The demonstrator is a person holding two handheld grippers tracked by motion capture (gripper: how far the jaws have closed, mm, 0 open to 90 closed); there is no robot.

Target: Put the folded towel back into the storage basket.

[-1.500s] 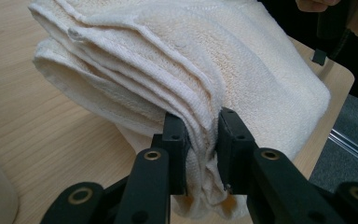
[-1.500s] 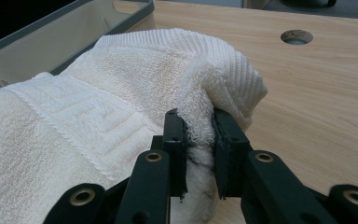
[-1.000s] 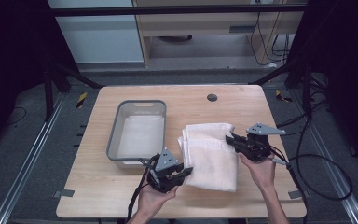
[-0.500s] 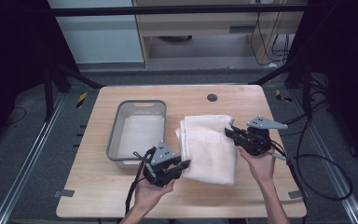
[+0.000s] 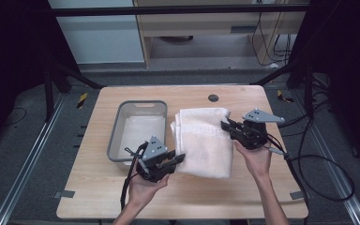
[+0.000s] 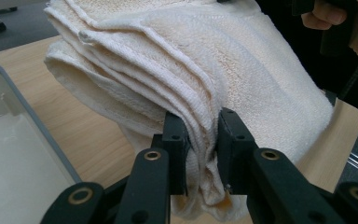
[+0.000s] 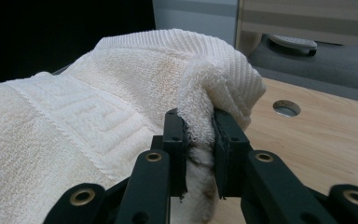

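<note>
A folded cream towel (image 5: 201,138) hangs just above the wooden table (image 5: 98,187), held at two edges. My left gripper (image 5: 176,159) is shut on its near left corner; in the left gripper view the layered towel (image 6: 191,84) is pinched between the jaws. At the towel's right edge my right gripper (image 5: 226,126) is shut on a bunched fold of the towel (image 7: 200,98). A grey plastic tray (image 5: 117,129) with a pale lining sits to the left of the towel.
A round cable hole (image 5: 213,98) lies in the table's far side, seen as the cable hole (image 7: 286,108) beyond the towel. Cables trail off the right edge. Dark frame rails flank the table.
Both grippers have carried the towel a little to the left and off the table, toward the tray. The left gripper has shifted left and slightly nearer.
</note>
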